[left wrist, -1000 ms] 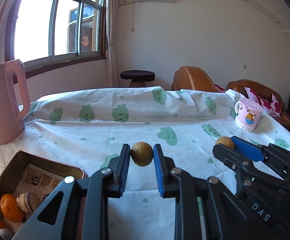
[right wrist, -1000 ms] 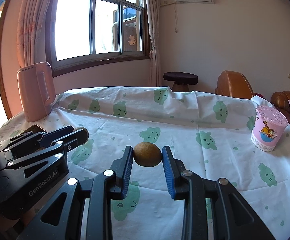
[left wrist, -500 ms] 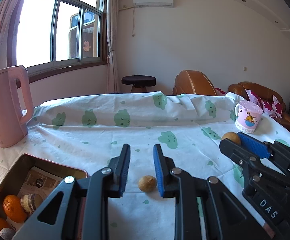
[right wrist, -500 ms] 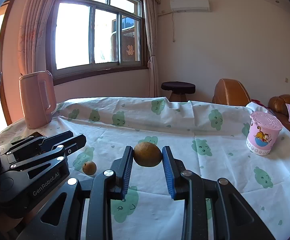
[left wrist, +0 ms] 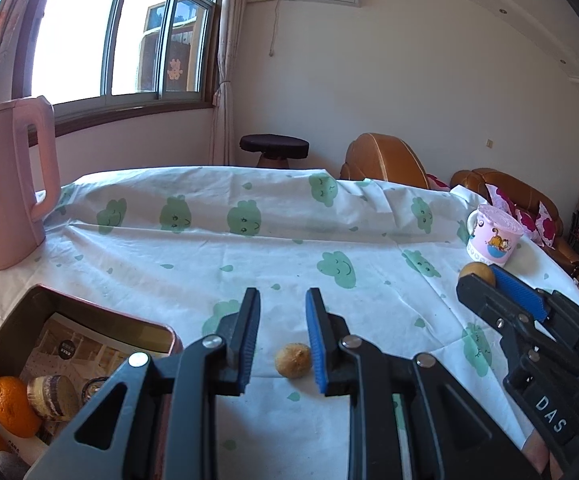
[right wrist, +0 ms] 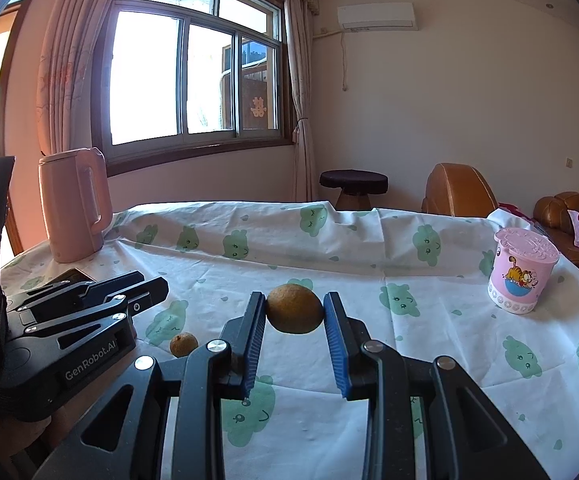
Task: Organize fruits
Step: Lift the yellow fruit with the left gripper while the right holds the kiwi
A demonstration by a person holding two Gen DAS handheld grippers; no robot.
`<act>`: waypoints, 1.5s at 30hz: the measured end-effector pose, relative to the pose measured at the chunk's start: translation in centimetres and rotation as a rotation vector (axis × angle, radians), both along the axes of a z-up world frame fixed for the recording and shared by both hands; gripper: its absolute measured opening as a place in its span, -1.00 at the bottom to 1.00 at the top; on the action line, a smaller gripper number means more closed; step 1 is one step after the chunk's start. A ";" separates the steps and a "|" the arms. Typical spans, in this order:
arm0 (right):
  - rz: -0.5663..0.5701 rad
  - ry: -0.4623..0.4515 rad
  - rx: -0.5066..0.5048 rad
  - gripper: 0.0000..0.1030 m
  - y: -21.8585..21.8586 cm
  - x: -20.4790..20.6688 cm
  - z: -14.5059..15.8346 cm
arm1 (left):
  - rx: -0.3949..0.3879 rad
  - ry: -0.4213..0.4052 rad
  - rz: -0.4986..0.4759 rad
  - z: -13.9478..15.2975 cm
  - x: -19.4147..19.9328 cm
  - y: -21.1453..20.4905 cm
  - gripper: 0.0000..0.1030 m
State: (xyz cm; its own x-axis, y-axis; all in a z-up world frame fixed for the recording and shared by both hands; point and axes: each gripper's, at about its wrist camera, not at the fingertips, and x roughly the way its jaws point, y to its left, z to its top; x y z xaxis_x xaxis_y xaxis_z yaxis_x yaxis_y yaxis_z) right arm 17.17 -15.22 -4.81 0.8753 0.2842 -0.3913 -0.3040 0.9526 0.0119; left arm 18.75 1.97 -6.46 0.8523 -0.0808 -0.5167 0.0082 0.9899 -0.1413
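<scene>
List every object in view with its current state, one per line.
Left gripper: shut, holding nothing.
Right gripper: shut on large fruit.
Small fruit: lying loose on tablecloth.
Tin: open, holds oranges.
Kettle: upright.
Cup: upright, lid on.

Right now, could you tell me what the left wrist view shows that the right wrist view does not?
Only the left wrist view looks into the tin box, with an orange inside. Only the right wrist view shows the right gripper with its jaws pressing on a brown fruit. Both show the small fruit lying loose on the tablecloth, the pink kettle and the pink cup.
</scene>
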 end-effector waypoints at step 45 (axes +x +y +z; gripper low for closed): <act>0.020 -0.026 0.037 -0.38 -0.5 -0.5 0.2 | 0.126 -0.004 -0.019 0.2 -0.4 -2.1 -0.45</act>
